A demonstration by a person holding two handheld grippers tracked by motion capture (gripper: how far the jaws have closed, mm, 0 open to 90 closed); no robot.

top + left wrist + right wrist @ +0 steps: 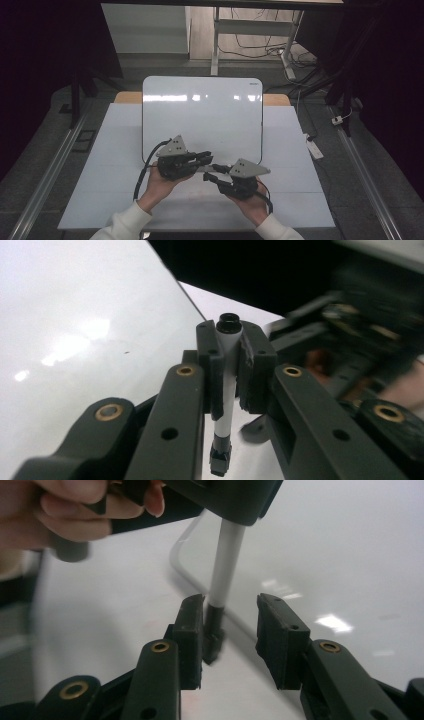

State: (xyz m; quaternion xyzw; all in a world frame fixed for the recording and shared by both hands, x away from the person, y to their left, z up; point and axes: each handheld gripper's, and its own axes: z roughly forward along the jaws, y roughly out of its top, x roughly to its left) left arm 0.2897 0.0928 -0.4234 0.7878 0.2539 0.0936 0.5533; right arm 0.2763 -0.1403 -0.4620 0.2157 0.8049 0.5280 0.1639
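**Marker held over the whiteboard, cap end between the right jaws**

Clearly, in the high view, both hands meet over the near edge of the whiteboard (202,117), which lies flat on the white table (100,165). The left hand-held gripper (207,157) points right toward the right hand-held gripper (209,176), their tips almost touching.

From the left gripper view, the left hand-held gripper (235,347) is pinching a whiteboard marker (227,390) across its white barrel. The marker's long axis runs along the gap between the jaws, black butt end up at the tips, black cap end hanging below.

Seen in the right gripper view, the marker (225,562) comes down from the left hand-held gripper above, near upright. Its black cap (214,630) sits between the spread jaws of the right hand-held gripper (231,630), close against the left pad and apart from the right one. The right hand-held gripper is thus the nearer to the cap, and I judge the coming move to be closing on it and pulling along the marker's axis.
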